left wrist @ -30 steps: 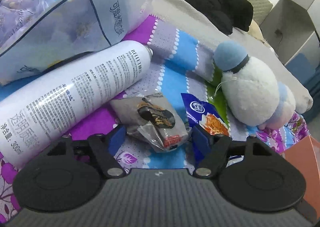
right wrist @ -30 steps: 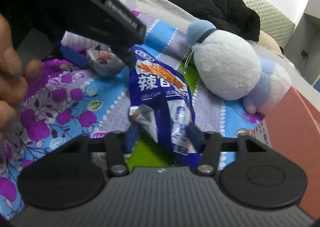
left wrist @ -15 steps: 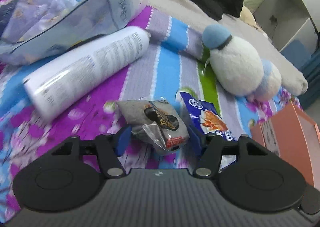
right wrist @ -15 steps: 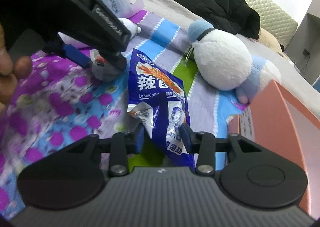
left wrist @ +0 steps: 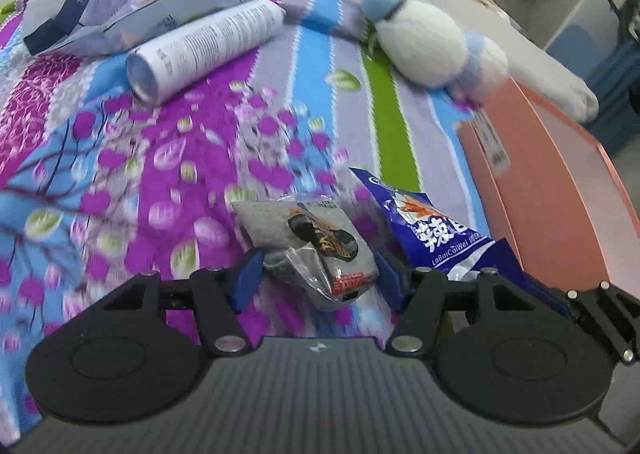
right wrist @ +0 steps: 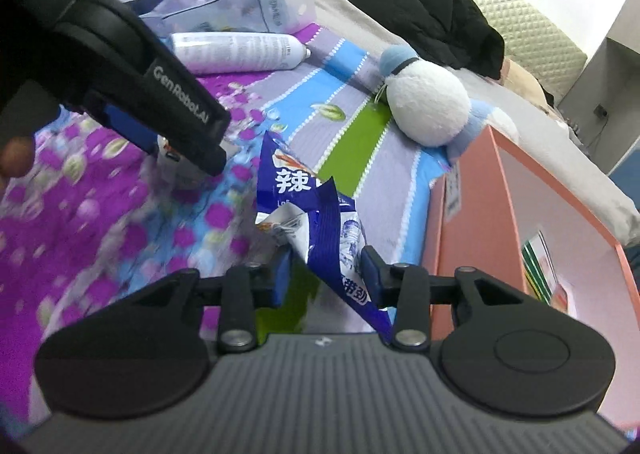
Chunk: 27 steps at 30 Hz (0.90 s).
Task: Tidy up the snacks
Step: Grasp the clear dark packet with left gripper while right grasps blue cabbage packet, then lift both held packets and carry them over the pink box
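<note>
My left gripper (left wrist: 318, 274) is shut on a grey snack packet (left wrist: 316, 244) with a dark print and holds it above the flowered bedsheet. My right gripper (right wrist: 326, 272) is shut on a blue snack bag (right wrist: 316, 221) with white lettering; the bag also shows in the left wrist view (left wrist: 430, 230), just right of the grey packet. The left gripper's body shows in the right wrist view at the upper left, its fingers mostly hiding the grey packet (right wrist: 176, 165). An open pink box (right wrist: 532, 230) stands to the right and also shows in the left wrist view (left wrist: 560, 181).
A white spray can (left wrist: 204, 47) and a pale tissue pack (left wrist: 160, 1) lie at the back left. A white and blue plush toy (left wrist: 424, 39) lies beside the box's far end. Dark clothes (right wrist: 440, 19) lie behind. A green and red item (right wrist: 544, 270) lies in the box.
Both grippers have lifted and drawn back from the spray can and plush with their packets still held, moving nearer the pink box. The scene now looks farther away.
</note>
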Available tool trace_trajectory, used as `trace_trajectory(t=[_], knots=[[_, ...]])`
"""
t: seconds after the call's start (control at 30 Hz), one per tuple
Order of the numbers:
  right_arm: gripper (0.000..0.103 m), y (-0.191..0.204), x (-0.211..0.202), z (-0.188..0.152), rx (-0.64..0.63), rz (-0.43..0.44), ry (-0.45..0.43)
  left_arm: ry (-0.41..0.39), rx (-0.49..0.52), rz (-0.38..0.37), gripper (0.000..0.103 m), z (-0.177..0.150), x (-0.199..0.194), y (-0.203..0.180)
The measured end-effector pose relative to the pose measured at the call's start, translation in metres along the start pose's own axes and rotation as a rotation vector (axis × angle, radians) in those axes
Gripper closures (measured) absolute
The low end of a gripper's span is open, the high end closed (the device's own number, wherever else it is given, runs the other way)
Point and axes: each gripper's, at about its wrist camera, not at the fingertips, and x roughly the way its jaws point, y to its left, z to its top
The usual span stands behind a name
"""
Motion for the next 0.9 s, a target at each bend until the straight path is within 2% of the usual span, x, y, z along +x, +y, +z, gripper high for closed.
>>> trace_trajectory(t=[0.2, 0.33, 0.57, 0.67, 0.73, 0.8, 0.9], knots=[[0.062, 0.008, -0.035, -0.036, 0.011, 0.01, 0.028, 0.012, 0.021, 0.022, 0.037, -0.035, -0.019, -0.009], [0.062, 0.011, -0.048, -0.059, 0.048, 0.034, 0.079, 0.023, 0.028, 0.024, 0.037, -0.053, -0.029, -0.012], [0.062, 0.013, -0.065, -0.081, 0.104, 0.082, 0.096, 0.025, 0.02, 0.036, 0.037, -0.069, -0.041, -0.013], [0.061, 0.009, -0.067, -0.086, 0.165, 0.121, 0.105, 0.026, 0.013, 0.04, 0.037, -0.072, -0.043, -0.012], [0.049, 0.005, -0.066, -0.089, 0.212, 0.159, 0.103, 0.029, 0.011, 0.044, 0.037, -0.074, -0.043, -0.012], [0.013, -0.001, -0.067, -0.091, 0.284, 0.209, 0.096, 0.031, 0.009, 0.048, 0.037, -0.075, -0.044, -0.012], [0.011, -0.011, -0.065, -0.091, 0.415, 0.28, 0.074, 0.032, -0.002, 0.051, 0.037, -0.075, -0.045, -0.012]])
